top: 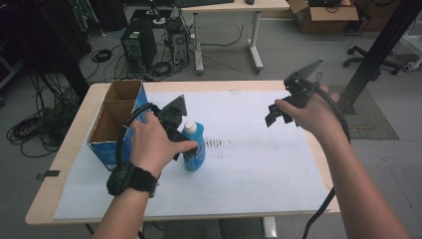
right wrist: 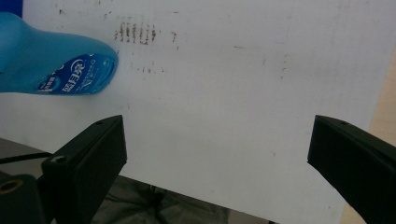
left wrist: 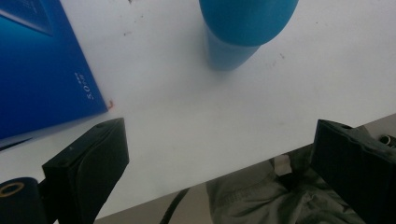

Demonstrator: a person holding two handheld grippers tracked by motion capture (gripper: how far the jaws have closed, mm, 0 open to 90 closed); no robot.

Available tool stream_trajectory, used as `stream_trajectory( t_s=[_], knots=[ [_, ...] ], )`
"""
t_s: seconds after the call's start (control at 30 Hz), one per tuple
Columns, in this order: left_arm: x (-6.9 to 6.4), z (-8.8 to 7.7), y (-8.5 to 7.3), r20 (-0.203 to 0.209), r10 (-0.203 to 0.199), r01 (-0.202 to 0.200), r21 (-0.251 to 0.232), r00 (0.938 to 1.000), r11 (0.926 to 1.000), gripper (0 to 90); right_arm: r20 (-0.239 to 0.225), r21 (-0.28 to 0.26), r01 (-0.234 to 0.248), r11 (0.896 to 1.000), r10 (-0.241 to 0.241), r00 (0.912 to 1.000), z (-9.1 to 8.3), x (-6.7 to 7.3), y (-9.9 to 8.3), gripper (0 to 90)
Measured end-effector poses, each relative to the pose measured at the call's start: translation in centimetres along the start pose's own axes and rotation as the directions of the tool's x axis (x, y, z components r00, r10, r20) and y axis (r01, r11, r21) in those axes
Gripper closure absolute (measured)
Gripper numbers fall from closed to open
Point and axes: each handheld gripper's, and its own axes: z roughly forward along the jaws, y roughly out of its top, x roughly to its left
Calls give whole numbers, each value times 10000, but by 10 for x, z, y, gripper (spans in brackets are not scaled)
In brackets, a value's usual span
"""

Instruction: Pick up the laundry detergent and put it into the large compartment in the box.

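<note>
Blue bottle (top: 194, 147) stands upright mid-counter (top: 59, 164), just beside the cardboard box (top: 115, 119). Left gripper (left wrist: 219, 172) wide, nothing between jaws, close by the bottle; right gripper (right wrist: 217, 163) also wide, empty, well apart. Risk: left jaw nudges the tall bottle & topples it. Box crowds left; plenty of room right.
</note>
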Motion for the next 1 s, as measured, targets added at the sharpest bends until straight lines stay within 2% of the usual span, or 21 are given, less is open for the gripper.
stream_trajectory(
  t_s=[0.13,0.37,0.4,0.47,0.63,1.0],
  knots=[
    [-1,-1,1,54,139,-139,16,9999,9999,49,8,28,-35,10000,35,10000,0,-1,-1,46],
    [-2,-3,4,104,130,-130,-39,9999,9999,49,-20,41,54,10000,-54,10000,-3,-2,0,47],
    [-2,-3,5,127,244,-244,24,9996,9997,49,-20,41,54,10000,-54,10000,-3,-2,0,47],
    [-1,-3,9,119,256,-255,-92,9996,9996,48,-58,-25,134,9999,-134,9999,-3,-1,0,46],
    [-1,-1,15,131,268,-269,9,9996,9996,49,-131,2,184,9998,-183,9997,-1,-3,1,46],
    [-4,-2,32,254,560,-561,37,9981,9984,49,-151,26,206,9998,-205,9997,5,-10,5,46]
  ],
)
